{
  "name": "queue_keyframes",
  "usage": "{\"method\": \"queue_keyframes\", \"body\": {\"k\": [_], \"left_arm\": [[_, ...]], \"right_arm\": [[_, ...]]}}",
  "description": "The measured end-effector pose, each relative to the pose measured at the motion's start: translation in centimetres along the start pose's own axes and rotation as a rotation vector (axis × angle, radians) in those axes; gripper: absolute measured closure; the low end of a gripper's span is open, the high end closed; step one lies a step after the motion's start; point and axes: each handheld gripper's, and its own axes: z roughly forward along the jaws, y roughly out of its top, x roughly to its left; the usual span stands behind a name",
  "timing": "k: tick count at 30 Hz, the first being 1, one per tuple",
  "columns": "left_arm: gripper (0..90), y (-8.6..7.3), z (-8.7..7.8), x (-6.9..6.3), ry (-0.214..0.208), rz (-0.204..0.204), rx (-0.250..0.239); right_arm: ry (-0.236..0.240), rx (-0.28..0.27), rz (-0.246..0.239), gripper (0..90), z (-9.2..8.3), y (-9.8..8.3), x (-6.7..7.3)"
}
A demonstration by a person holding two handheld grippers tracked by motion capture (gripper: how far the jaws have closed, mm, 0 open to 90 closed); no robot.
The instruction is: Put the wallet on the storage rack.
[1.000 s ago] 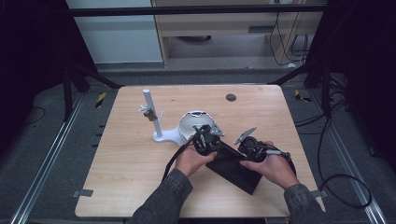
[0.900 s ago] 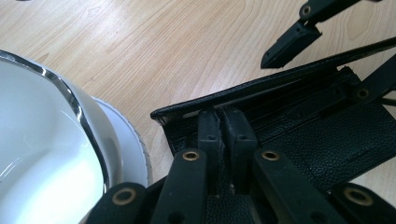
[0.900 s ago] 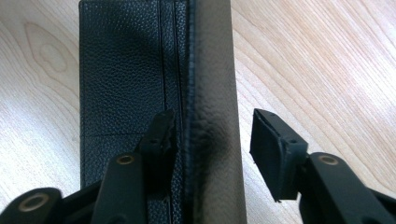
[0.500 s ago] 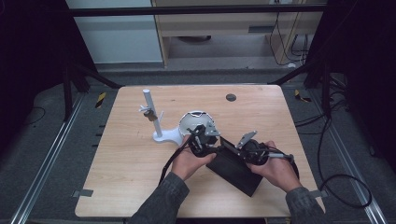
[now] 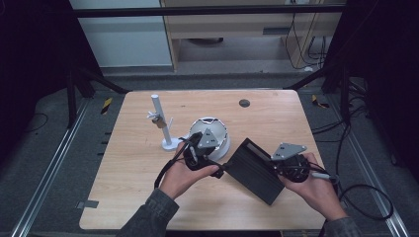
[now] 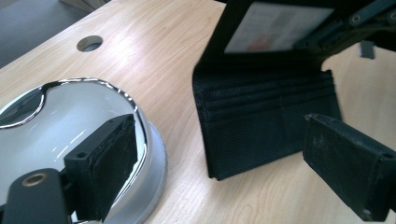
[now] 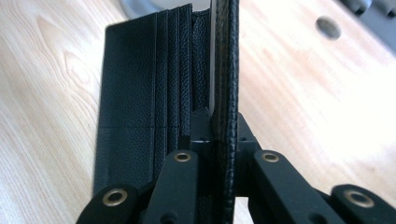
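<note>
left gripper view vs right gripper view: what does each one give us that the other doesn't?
Left gripper view alone: the left gripper, jaws just opened and apart with nothing between them, and the shiny metal bowl beside it.

Right gripper view alone: the right gripper shut on the wallet's raised flap, edge-on.

Both: the open black wallet with its card slots, the wooden table and its round hole.

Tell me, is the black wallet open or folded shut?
Open: the right gripper lifts one flap of the wallet while its card-slot side lies flat on the table.
</note>
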Motion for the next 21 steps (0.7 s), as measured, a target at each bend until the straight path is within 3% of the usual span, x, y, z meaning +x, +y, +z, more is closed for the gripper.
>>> {"method": "queue_keyframes", "body": {"k": [5,11,21], "left_arm": [[9.2,0.4,0.1,-0.1,-0.003,0.029,0.003],[8.5,0.8,0.0,0.0,-0.022,0.032,-0.012],[9.2,1.2,0.1,0.6,-0.035,0.029,-0.013]], "right_arm": [[-0.022,-0.077,-0.008,84.3,-1.4,0.4,-0.5],[-0.029,-0.146,-0.003,84.3,-2.3,0.9,-1.2],[-0.019,-0.195,-0.006,84.3,-2.9,1.4,-1.4]]}}
